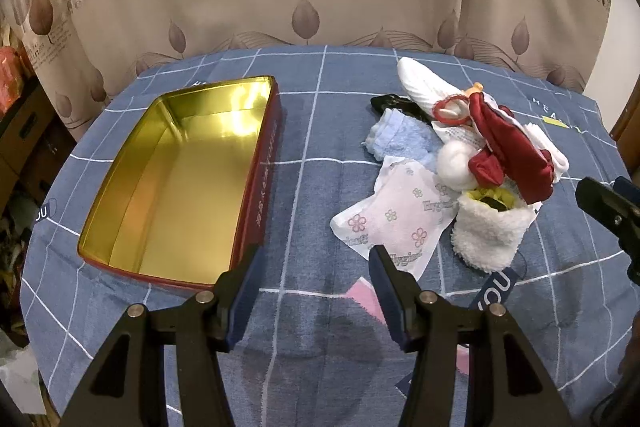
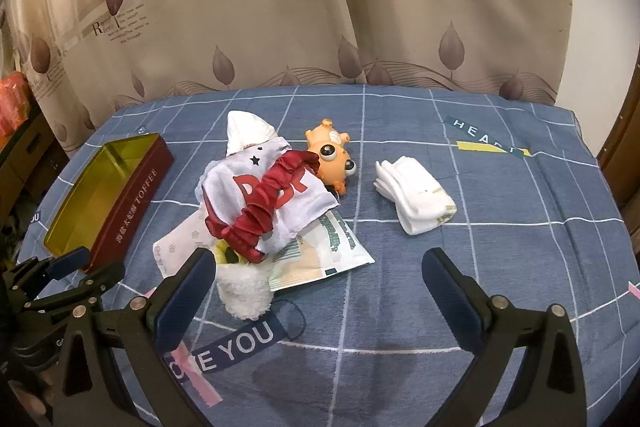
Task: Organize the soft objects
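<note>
Gold-lined toffee tin [image 1: 176,183], red outside, lying open on the left of the blue checked cloth [image 1: 312,155] over the desk, nothing inside yet. Heaped well apart to its right: white fluffy sock [image 1: 490,233] nearest, red satin scrunchie [image 2: 264,207] draped across a white printed cloth [image 2: 280,187], blue fuzzy cloth [image 1: 404,143], flowered hygiene packet [image 1: 396,215], cotton ball [image 1: 454,163]. Orange toy [image 2: 330,155] touching the heap's far side; folded white socks [image 2: 416,203] off alone further right. Likely gathered as one pile so that each piece can be carried leftward into the tin.

Left tool [image 1: 314,277] released, jaws spread, hovering low between tin and heap, gripping nothing. Right tool [image 2: 320,279] likewise released and wide, aimed over the packet and fluffy sock, left finger just beside the sock. Probably lined up for a first pick; task barely begun. Risk with the tangle: scrunchie snagging and dragging the cloth along.
</note>
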The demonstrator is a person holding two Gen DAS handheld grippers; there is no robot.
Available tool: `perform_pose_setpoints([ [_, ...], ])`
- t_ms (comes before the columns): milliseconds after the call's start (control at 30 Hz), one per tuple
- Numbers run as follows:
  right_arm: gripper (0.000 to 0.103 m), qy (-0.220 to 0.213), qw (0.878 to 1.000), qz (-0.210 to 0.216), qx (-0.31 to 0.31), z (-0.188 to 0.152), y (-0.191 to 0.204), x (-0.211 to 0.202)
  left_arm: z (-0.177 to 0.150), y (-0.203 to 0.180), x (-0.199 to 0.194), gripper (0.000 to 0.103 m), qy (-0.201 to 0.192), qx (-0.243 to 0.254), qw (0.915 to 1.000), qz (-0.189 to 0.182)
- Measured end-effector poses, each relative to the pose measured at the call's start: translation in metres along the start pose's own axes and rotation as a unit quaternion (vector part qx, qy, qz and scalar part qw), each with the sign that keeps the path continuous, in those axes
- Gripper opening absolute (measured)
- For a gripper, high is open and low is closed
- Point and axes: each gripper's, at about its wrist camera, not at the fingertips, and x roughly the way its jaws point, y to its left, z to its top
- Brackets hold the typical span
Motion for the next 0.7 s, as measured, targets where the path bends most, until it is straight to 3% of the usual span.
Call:
perform_pose_setpoints([
  [700,0.103,0.000,1.000,0.003,-0.001,-0.0014,0.0035,-0.0003,0.0006,0.0012,0.0062,0.055,0.009,-0.004,1.0000,-0.002],
])
